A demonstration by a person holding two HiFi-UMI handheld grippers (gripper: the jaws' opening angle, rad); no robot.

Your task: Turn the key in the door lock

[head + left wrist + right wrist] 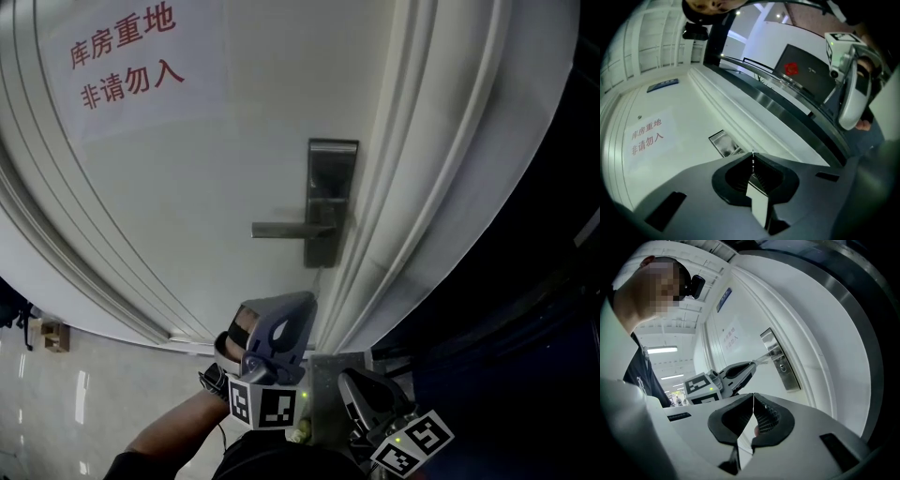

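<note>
The white door [216,169] carries a steel lock plate [330,202] with a lever handle [286,229]. The plate also shows in the left gripper view [724,143] and, with its round keyhole [782,365], in the right gripper view. My left gripper [310,296] points up at the plate from just below it, jaws shut. A thin key [317,278] sticks out of its tip toward the plate's lower end, and the key [761,361] looks just short of the plate. My right gripper [349,380] hangs low at the right, jaws shut [753,397], nothing seen in them.
A paper sign [122,56] with red characters is stuck on the door's upper left. White moulded door frame [412,187] runs right of the lock, then a dark wall [525,309]. Glossy floor [84,403] with a small box [52,335] lies at the lower left.
</note>
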